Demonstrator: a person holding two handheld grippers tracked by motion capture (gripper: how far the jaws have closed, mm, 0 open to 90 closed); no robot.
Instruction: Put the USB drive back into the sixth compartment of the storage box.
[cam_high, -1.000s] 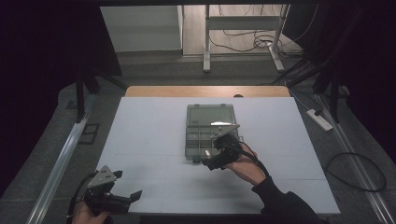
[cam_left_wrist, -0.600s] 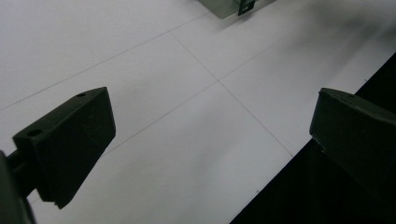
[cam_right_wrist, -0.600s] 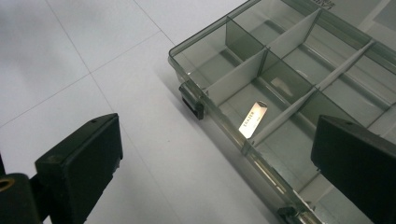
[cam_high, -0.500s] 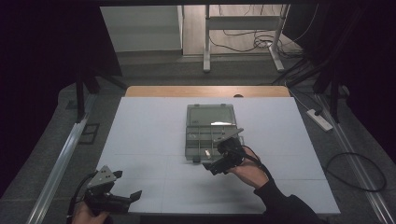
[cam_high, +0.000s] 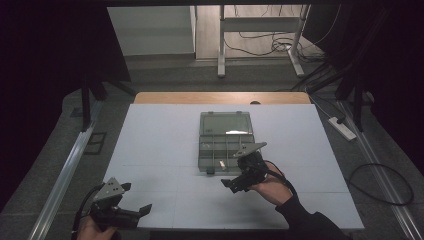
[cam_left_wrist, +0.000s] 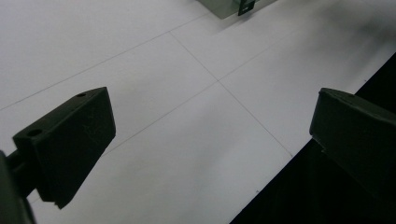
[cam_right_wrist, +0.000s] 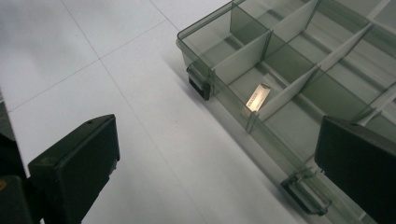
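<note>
One small metal piece (cam_right_wrist: 258, 98) already lies in a front compartment of the open box (cam_high: 226, 131) mid-surface. Right claw (cam_right_wrist: 219, 172), jaws just opened and empty, hovers beside it; left claw (cam_left_wrist: 210, 154) waits apart. Closing the lid likely remains.

Overall: dim room, surroundings near black around the white table (cam_high: 160, 135).
Glare: bright streak on the clear box (cam_high: 225, 142) lid.
Shadow: soft, on the table beside the box's near edge.
Focus: the close black jaws appear soft; box dividers sharp.
</note>
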